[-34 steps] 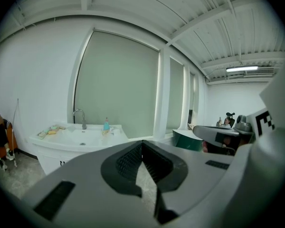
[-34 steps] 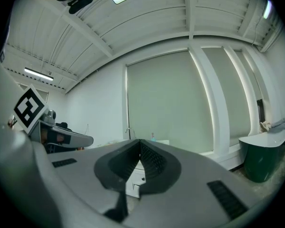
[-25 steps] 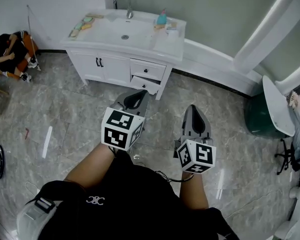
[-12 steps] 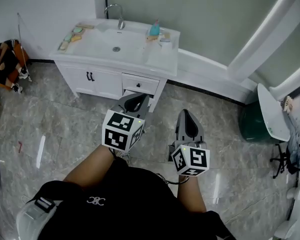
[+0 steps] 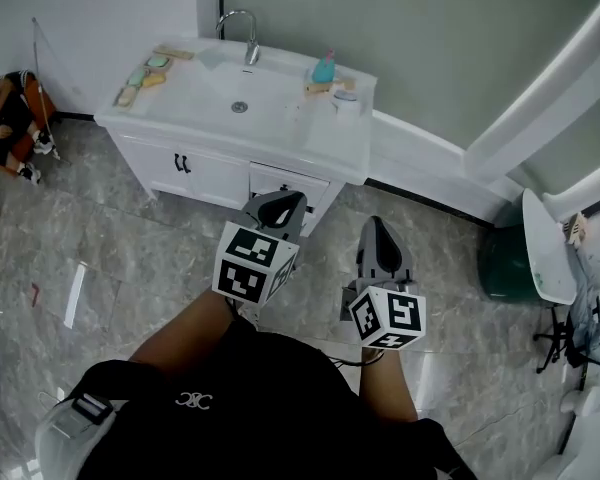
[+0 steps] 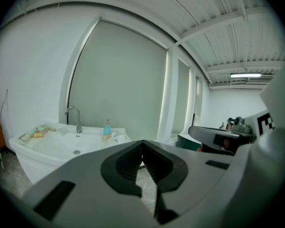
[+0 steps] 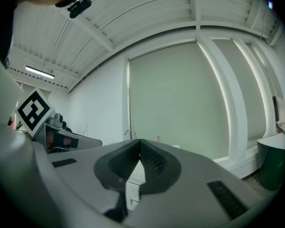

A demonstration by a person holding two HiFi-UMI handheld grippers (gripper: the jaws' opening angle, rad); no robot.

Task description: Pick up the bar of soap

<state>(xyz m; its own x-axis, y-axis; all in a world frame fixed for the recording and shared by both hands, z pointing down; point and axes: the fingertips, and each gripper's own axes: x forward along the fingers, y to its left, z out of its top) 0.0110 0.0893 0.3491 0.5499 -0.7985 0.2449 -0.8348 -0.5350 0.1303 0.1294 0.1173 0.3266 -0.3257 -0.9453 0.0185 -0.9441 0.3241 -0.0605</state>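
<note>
Small bars of soap, a green one and an orange one, lie on the left end of the white sink counter, far ahead of both grippers. In the left gripper view the soaps show small at the left, beside the basin. My left gripper is held over the floor in front of the vanity, jaws shut with nothing between them. Beside it, my right gripper is likewise shut and empty. Both point toward the vanity.
A chrome faucet and a blue bottle stand on the counter. One vanity drawer stands slightly open. A person sits on the floor at the left. A green bin and a white chair are at the right.
The vanity has drawn slightly nearer and shifted in the head view. Both grippers stay shut and side by side in front of the body.
</note>
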